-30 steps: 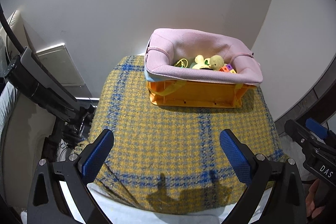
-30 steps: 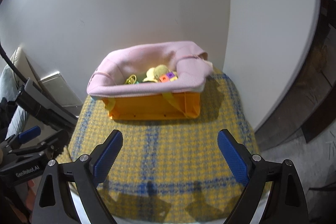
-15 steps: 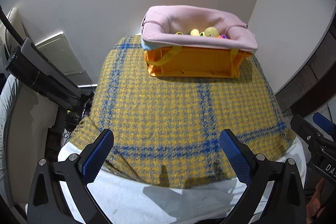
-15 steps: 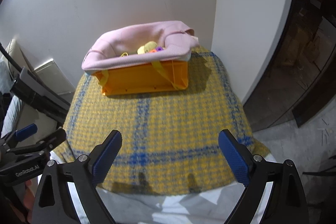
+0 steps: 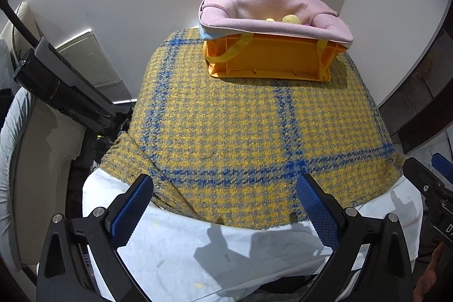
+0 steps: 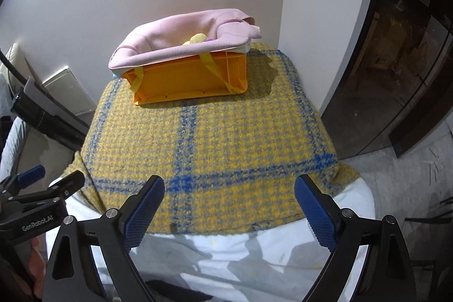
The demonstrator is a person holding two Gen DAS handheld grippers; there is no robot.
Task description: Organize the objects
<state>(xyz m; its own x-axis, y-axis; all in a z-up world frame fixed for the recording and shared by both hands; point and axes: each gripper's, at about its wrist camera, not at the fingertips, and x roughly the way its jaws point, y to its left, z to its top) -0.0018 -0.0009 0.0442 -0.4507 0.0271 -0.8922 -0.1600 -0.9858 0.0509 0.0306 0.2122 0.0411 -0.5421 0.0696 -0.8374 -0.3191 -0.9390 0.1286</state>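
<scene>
An orange plastic crate (image 5: 271, 60) (image 6: 192, 77) with a pink fabric liner (image 5: 271, 10) (image 6: 181, 33) stands at the far end of a table under a yellow and blue checked blanket (image 5: 240, 126) (image 6: 215, 140). A yellow plush toy (image 5: 289, 18) (image 6: 198, 38) and other small toys peek over the liner's rim. My left gripper (image 5: 225, 198) hangs open over the blanket's near edge, with nothing between its blue pads. My right gripper (image 6: 229, 200) is open and empty too, at the same near edge. Each gripper shows at the side of the other's view.
A white sheet (image 5: 226, 254) (image 6: 254, 254) hangs below the blanket at the near side. White walls close the back and right. A dark wooden door (image 6: 396, 61) is at the right, a black stand (image 5: 62, 87) and pale furniture at the left.
Both grippers drew back from the crate and sank toward the near table edge; the crate now looks farther and higher, and the white sheet has come into view. Jaws stayed open.
</scene>
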